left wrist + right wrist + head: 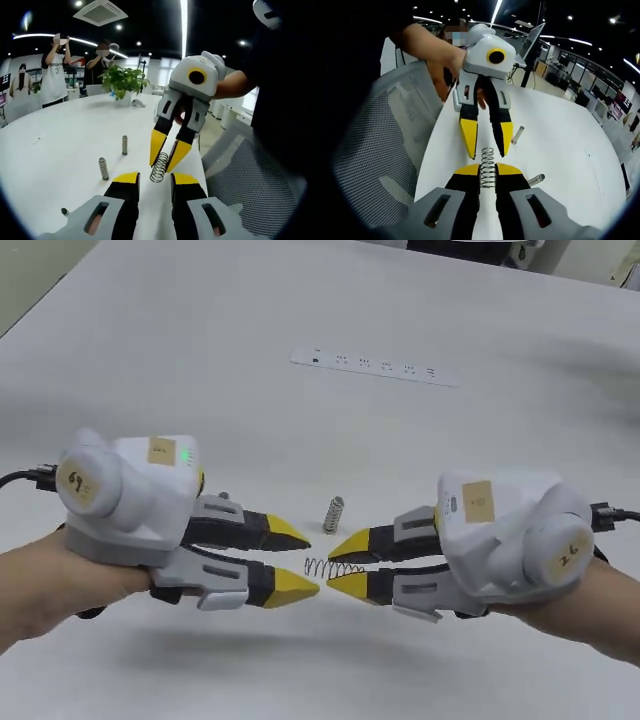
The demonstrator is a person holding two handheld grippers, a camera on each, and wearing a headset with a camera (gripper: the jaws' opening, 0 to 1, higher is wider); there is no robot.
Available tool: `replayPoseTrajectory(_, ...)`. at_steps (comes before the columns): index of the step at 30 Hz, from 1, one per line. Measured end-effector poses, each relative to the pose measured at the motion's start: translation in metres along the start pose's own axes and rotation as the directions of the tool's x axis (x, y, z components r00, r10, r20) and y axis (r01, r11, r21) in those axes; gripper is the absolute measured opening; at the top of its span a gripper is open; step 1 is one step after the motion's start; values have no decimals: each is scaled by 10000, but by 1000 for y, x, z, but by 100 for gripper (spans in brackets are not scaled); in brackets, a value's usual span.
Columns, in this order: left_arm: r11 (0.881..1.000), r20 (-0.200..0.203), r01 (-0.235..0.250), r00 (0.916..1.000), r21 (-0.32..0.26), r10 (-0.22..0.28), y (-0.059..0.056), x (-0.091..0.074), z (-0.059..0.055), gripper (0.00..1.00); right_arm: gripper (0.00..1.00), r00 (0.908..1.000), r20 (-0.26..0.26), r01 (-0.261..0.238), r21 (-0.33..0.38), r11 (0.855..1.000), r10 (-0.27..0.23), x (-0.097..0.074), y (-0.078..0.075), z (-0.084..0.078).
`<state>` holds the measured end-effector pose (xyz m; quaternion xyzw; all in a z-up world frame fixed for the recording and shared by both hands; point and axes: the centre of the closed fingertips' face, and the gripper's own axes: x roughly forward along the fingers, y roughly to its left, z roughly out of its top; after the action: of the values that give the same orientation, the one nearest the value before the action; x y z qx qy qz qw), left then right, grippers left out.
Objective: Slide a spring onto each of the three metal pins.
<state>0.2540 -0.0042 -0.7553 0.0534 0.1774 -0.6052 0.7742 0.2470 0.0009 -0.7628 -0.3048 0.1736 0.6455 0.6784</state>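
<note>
White table (pixel 200 340) runs to the top of the head view, with a power strip (pixel 375 367) at upper centre; the left gripper view shows an office with people beyond it. At centre the right gripper (pixel 333 568) is clamped on a loose spring (pixel 322 566) near one end. The coils lie about level and reach toward the left gripper (pixel 303 560), whose jaws stand apart. The spring's free end sits just between their tips, not pinched as far as I can tell. Just above it a pin (pixel 334 514) stands upright, already wearing a spring. The left gripper view shows a second dressed pin (pixel 103 168) at centre left, near the first, and a small dark stub (pixel 64 211) at lower left. That stub may be the bare third pin, but it is too small to be sure. My reading is that two are done and this spring is meant for the last. To do it well, the grip should be light and close to one end, so the coils are not crushed and the bore is left open. The spring wants turning upright, its open end centred over the pin, then lowering straight. The left gripper could steady the free end so nothing tips. Both grippers are held low and nearly level, tips facing each other across the centre, with the left hand (pixel 50 580) and right hand (pixel 600 605) behind them at the lower corners.
</note>
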Motion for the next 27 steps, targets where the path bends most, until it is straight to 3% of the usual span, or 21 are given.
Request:
replayPoseTrajectory(15,9997,205,202,9996,134,-205,-6,3,4,4,8,9994,274,-215,-101,9997,217,-3,3,5)
replayPoseTrajectory(27,9995,265,221,9994,220,-227,-8,2,5,2,8,9995,236,-194,-222,9996,199,-4,5,3)
